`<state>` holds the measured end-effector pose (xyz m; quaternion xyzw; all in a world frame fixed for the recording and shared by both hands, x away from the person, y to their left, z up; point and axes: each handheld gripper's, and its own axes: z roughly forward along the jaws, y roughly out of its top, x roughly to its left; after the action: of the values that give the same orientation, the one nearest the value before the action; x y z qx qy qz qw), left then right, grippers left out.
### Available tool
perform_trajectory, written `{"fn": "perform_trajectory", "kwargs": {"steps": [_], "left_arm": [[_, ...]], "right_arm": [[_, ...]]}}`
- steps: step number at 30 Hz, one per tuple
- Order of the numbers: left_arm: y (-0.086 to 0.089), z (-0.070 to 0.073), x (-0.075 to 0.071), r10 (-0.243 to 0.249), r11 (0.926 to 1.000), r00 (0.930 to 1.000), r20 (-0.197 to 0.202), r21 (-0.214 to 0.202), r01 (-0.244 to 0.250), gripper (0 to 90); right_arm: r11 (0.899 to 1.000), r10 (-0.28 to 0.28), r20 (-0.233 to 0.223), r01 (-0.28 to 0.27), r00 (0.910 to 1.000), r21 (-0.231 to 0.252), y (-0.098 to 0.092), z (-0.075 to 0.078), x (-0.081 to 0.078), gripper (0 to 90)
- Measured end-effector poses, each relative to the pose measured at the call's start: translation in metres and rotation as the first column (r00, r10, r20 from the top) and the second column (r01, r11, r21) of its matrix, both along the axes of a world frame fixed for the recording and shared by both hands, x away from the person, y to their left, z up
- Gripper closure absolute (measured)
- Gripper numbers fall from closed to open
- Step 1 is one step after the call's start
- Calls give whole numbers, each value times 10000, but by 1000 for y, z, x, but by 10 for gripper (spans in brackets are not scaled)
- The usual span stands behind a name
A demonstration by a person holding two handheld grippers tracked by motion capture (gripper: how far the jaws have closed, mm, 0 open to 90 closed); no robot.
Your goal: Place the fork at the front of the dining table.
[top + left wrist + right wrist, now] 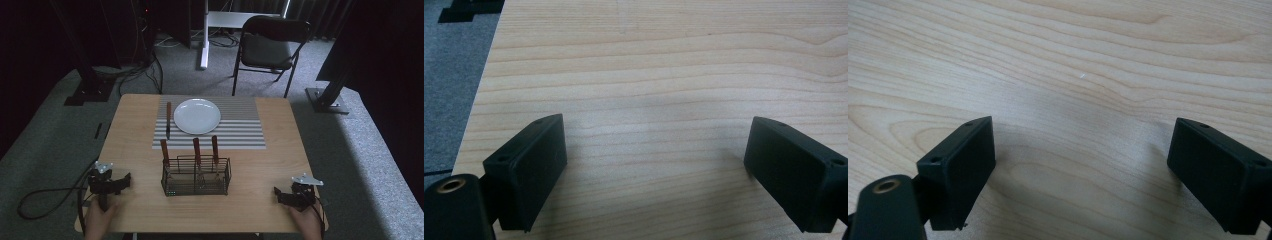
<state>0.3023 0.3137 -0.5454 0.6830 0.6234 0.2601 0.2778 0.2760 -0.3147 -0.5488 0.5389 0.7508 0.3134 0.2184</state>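
Note:
A black wire basket [196,176] stands at the middle of the wooden table [135,145], with three wooden-handled utensils [197,150] upright in it. Beyond it a white plate [197,116] rests on a striped grey placemat [240,127], and a brown-handled knife [168,119] lies on the mat left of the plate. My left gripper [116,182] rests near the table's front left corner, held by a hand. Its jaws stand wide apart over bare wood [654,140]. My right gripper [286,195] sits near the front right corner, open [1080,150], with nothing between its jaws.
A black folding chair [270,47] stands on the grey carpet beyond the table. Dark stand bases [87,90] and cables lie at the far left, another base [327,100] at the far right. A cable [45,197] trails off the left gripper onto the floor.

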Motion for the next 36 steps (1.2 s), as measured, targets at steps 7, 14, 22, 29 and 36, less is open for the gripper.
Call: {"fn": "perform_trajectory", "kwargs": {"steps": [7,14,22,29,36], "left_arm": [[4,0,-1,-367,9993,9993,-19,-6,367,99],[5,1,1,-129,9999,9999,-28,-47,129,100],[5,0,-1,-196,9998,9998,4,-6,196,99],[5,0,-1,-197,9998,9998,4,-7,197,99],[5,0,-1,-201,9998,9998,1,-3,201,99]], "right_arm": [[9998,161,-220,-162,9996,-72,0,2,1,115],[9996,239,-371,-244,9990,-132,0,3,2,118],[9994,253,-506,-265,9984,-223,5,7,-1,176],[9975,657,-524,-643,9965,280,14,23,-2,180],[9910,1146,-215,-1128,9932,713,26,48,-2,197]]}}
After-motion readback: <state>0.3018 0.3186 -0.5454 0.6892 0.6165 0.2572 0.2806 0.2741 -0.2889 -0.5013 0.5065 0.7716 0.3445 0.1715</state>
